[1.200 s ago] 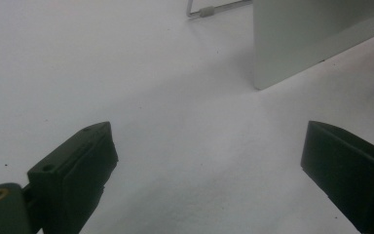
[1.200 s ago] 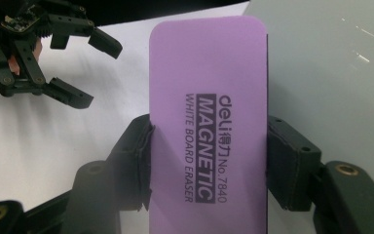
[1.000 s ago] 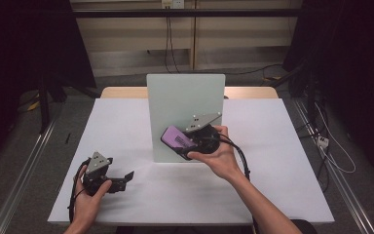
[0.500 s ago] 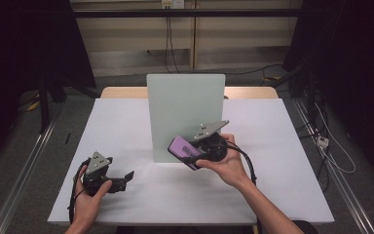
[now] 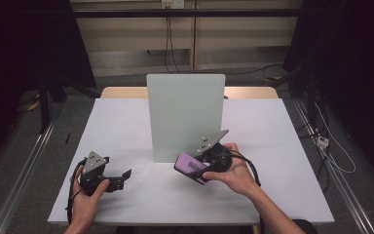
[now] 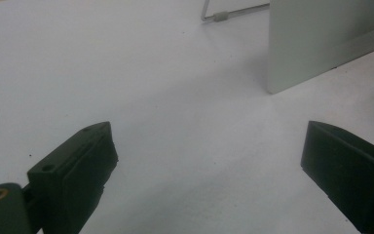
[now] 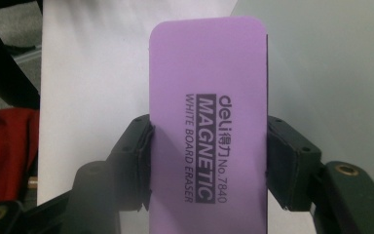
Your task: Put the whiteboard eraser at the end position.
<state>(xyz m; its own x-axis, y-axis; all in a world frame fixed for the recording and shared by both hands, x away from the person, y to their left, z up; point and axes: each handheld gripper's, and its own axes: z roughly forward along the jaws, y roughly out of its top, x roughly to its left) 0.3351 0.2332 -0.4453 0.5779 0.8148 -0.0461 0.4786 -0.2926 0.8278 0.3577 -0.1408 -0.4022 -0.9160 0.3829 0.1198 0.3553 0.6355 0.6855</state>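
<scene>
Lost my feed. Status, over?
Right gripper shut on purple eraser, just off the board. Left gripper open, empty, low over table. Nothing in the way.

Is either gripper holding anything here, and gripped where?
The right gripper clamps the purple whiteboard eraser across its two long sides, near its lower half. The left gripper is open, holding nothing.

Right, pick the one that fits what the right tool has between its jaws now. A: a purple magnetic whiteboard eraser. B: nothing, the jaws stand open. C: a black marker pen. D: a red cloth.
A: in the right gripper view the right tool has its jaws pressed against both sides of the purple eraser, whose print reads "MAGNETIC WHITE BOARD ERASER"; the high view shows it beside the upright whiteboard.
</scene>
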